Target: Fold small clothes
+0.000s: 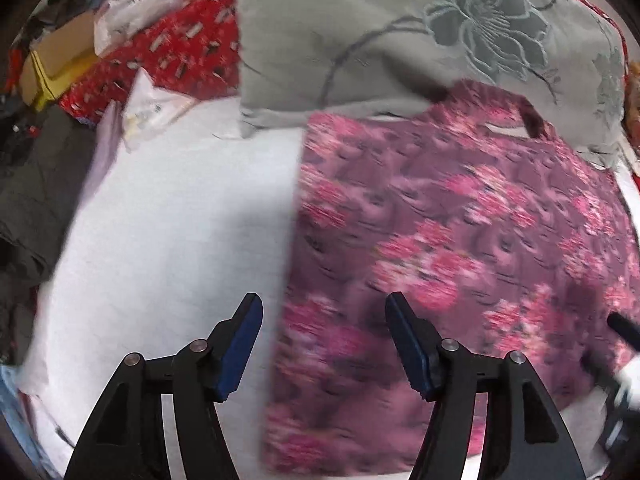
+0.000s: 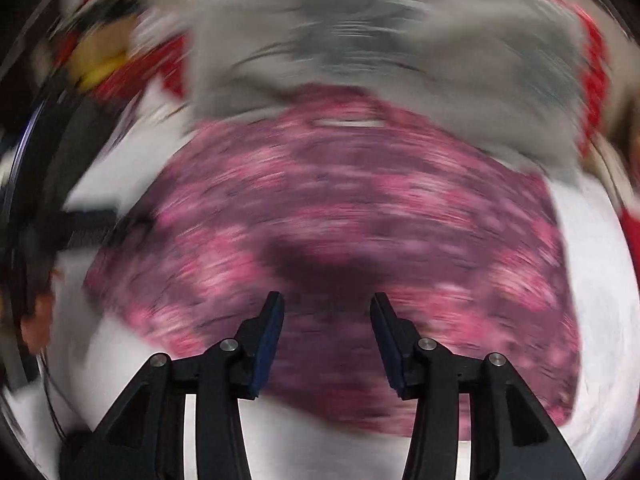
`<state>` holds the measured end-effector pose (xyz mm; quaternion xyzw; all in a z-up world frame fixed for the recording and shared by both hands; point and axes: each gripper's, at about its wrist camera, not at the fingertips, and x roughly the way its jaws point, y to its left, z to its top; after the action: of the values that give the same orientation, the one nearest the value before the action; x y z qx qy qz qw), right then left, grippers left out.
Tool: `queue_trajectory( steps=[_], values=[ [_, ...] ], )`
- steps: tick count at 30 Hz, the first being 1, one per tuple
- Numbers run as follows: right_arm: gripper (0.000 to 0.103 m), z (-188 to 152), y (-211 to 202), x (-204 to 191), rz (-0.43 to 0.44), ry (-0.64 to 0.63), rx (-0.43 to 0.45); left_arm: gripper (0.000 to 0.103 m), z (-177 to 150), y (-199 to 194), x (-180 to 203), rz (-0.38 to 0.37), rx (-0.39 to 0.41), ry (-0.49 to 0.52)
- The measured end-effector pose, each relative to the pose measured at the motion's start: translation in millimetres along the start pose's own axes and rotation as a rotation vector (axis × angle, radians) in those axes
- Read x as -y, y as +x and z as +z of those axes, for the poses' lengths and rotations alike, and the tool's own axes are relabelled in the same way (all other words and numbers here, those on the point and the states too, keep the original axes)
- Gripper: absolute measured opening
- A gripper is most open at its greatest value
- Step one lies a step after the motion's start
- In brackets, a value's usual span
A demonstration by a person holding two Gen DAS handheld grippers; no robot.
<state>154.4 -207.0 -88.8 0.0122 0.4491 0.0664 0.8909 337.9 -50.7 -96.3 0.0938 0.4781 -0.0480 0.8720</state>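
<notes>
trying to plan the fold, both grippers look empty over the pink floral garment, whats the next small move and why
Probably bring the left gripper down onto the pink floral garment at its straight left edge and pinch it. Both it and the right gripper stand open and hold nothing, and the garment lies flat on the white sheet.

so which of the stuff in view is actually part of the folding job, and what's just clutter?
In play:
- pink and purple floral garment, flat on the white sheet
- left gripper, open
- right gripper, open

Clutter:
- grey cushion with flower print
- red patterned cloth
- brown cardboard box
- white plastic bag
</notes>
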Motion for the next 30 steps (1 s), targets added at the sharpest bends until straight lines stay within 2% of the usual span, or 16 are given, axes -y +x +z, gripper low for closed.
queue_trajectory(
  steps=[3,5,6,8,14,18,21,28,29,30],
  values=[
    [0.055,-1,6,-53,0.026,-0.144,0.008,0.064,5,0,-14,0.046,0.014,0.008],
    [0.063,0,11,-89,0.037,-0.234,0.019,0.064,10,3,-26,0.075,0.014,0.014],
    [0.067,-1,13,-102,0.039,-0.264,0.024,0.064,12,5,-31,0.082,0.007,0.017],
    [0.068,-5,16,-127,0.044,-0.332,0.041,0.064,18,13,-43,0.069,-0.018,0.011],
    [0.069,-17,31,-186,0.006,-0.535,0.072,0.063,34,35,-83,-0.097,-0.116,-0.073],
    [0.073,-24,49,-211,-0.125,-0.646,0.116,0.063,45,48,-106,-0.176,-0.165,-0.152],
    [0.077,-23,52,-214,-0.174,-0.656,0.162,0.064,49,54,-114,-0.23,-0.189,-0.196],
    [0.073,-24,62,-234,-0.345,-0.742,0.272,0.064,56,64,-106,-0.286,-0.254,-0.191],
    [0.07,-21,64,-235,-0.358,-0.741,0.282,0.064,57,65,-105,-0.291,-0.261,-0.188],
    [0.057,-19,66,-235,-0.365,-0.74,0.287,0.064,59,67,-102,-0.301,-0.27,-0.185]
  ],
)
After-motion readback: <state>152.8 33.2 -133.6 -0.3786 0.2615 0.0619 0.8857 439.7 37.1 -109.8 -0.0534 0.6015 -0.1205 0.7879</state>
